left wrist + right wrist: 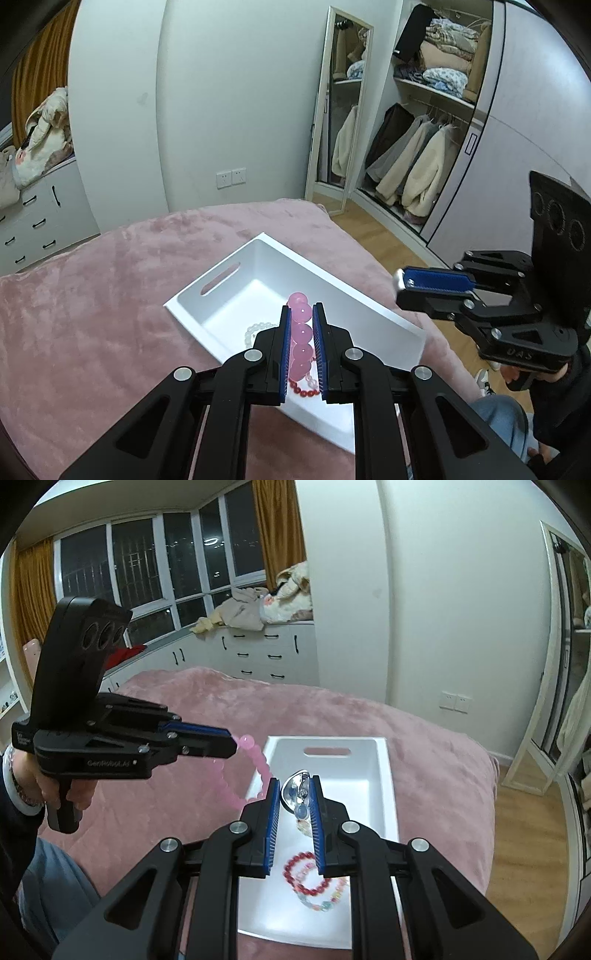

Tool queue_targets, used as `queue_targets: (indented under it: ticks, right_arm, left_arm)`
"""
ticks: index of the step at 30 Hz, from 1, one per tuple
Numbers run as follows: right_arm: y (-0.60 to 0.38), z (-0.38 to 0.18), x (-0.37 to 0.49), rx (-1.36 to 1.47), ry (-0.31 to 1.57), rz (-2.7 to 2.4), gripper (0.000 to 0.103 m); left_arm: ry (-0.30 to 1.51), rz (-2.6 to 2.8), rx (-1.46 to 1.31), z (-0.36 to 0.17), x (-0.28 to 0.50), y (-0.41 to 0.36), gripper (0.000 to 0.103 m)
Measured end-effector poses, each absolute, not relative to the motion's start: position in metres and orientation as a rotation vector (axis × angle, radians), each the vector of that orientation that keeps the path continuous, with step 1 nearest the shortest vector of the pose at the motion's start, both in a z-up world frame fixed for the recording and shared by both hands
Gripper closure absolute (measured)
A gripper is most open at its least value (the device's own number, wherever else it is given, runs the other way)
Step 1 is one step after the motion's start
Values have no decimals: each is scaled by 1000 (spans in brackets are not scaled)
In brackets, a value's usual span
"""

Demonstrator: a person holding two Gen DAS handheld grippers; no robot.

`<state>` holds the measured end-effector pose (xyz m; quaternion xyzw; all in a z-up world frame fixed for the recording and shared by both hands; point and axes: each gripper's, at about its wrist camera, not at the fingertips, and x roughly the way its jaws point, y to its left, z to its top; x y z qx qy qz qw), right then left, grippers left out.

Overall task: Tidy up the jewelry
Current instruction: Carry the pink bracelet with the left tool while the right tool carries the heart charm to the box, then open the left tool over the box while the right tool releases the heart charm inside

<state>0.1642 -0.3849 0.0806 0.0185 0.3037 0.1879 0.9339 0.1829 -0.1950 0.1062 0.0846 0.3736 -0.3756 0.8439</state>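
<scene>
Nearest, the right gripper (294,801) has its jaws closed on a silver hair clip (295,788) above the white tray (384,771), where a red bead bracelet (303,877) lies. To the left, the left gripper (231,743) pinches a pink bead bracelet (255,762) that dangles over the tray's edge. Beyond spreads the pink bed (424,738).

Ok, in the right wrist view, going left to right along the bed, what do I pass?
Left gripper → pink bead bracelet hanging from it → silver piece in the right gripper → far right wall of the white tray.
</scene>
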Motion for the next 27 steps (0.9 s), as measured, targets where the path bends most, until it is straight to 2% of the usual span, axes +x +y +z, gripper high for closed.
queue_targets:
  ticks: [17, 27]
  right_arm:
    - [-395, -4, 189, -27, 837, 361, 86]
    - [-386, -25, 198, -73, 902, 348, 84]
  left_arm:
    - [946, -734, 339, 17, 243, -266, 86]
    - [987, -703, 395, -14, 259, -276, 86]
